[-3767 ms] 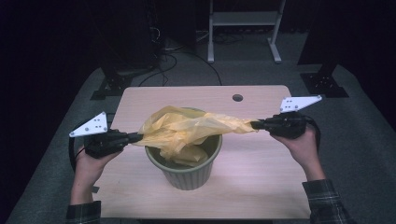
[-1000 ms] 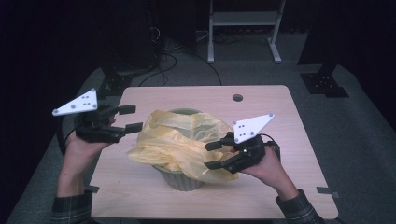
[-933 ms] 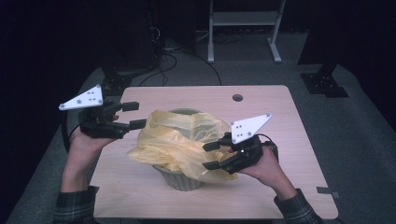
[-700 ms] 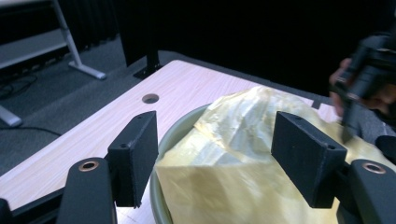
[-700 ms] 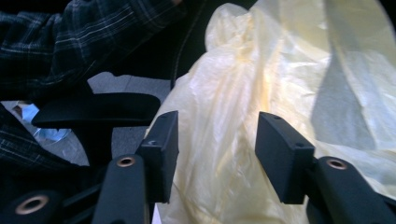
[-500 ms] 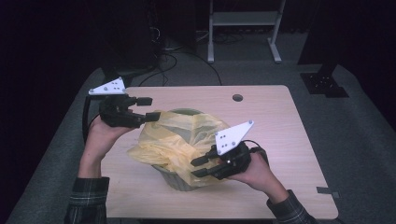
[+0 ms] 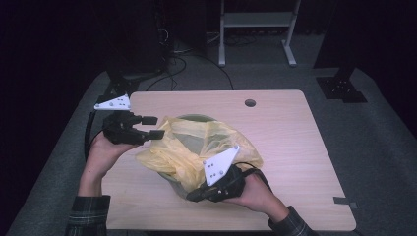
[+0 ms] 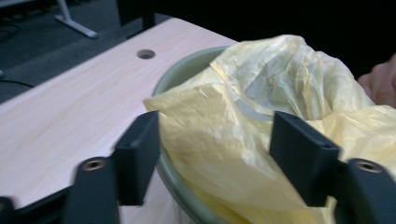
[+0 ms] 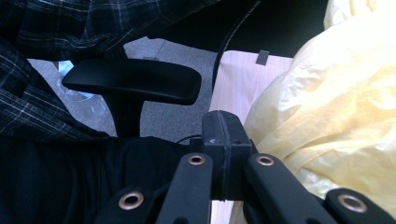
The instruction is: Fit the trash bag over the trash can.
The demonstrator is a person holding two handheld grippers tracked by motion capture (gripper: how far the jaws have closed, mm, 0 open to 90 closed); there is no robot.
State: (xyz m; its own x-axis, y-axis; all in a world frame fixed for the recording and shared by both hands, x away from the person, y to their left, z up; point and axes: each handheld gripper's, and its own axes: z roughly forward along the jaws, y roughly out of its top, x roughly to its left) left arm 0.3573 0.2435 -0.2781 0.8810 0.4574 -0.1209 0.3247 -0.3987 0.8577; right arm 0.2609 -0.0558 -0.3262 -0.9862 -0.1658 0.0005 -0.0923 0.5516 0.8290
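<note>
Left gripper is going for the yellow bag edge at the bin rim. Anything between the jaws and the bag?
Nothing visible. The left gripper has its jaws open with the yellow bag edge already between them, over the rim of the green bin.

One camera sits high up and looks forward and down on the whole table (image 7: 295,147) from far off. Another rides on the left gripper (image 7: 150,127) and looks very close across the yellow bag (image 8: 261,116) and the green bin (image 8: 187,74). The third rides on the right gripper (image 7: 193,196) and faces back toward the person's chair (image 9: 133,84). All three see the yellow bag.
</note>
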